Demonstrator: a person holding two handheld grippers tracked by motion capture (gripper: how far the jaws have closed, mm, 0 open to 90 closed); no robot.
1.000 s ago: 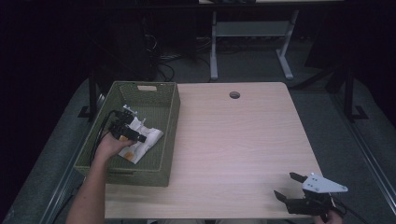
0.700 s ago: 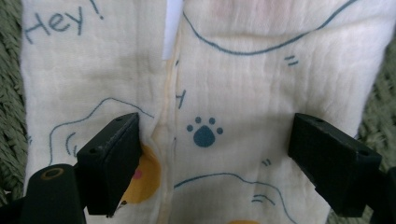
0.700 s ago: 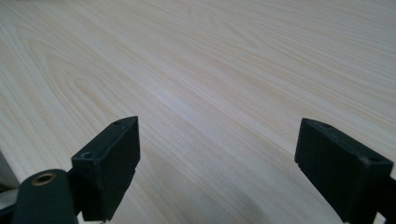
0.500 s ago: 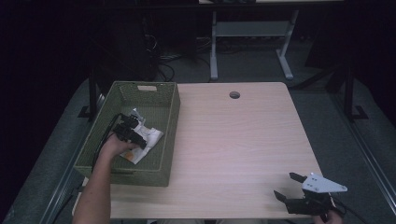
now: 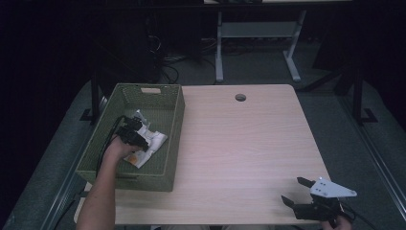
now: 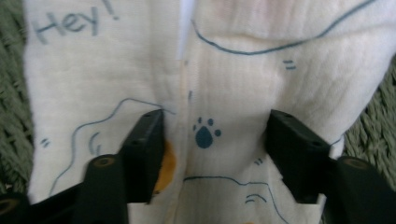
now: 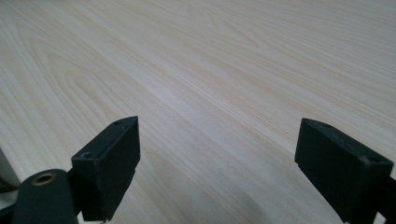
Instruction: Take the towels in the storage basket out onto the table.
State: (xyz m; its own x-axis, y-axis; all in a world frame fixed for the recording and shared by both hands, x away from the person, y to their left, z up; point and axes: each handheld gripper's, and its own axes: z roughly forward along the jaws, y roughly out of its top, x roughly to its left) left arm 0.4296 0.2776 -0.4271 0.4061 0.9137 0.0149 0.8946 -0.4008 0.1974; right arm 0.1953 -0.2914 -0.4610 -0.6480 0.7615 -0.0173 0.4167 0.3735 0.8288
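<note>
The left tongs [image 6: 208, 140] are seen lowered into a green woven rectangular basket [image 5: 170, 143] at the left edge of the tabletop [image 5: 239, 153], their jaws having just been closing with a white crumpled cloth printed with blue lines, a paw mark and the word "Hey!" [image 6: 224, 70] between them. In the left gripper view the cloth is gathered into a ridge between the two black jaws, which stand on either side of it and partly apart; whether the pads already press on it cannot be told. In the high view the cloth [image 5: 152, 143] lies on the basket floor, just beside the right wall. The right tongs [image 5: 294, 190] are held wide apart over the bare pale wood at the near right corner, well apart from the basket
</note>
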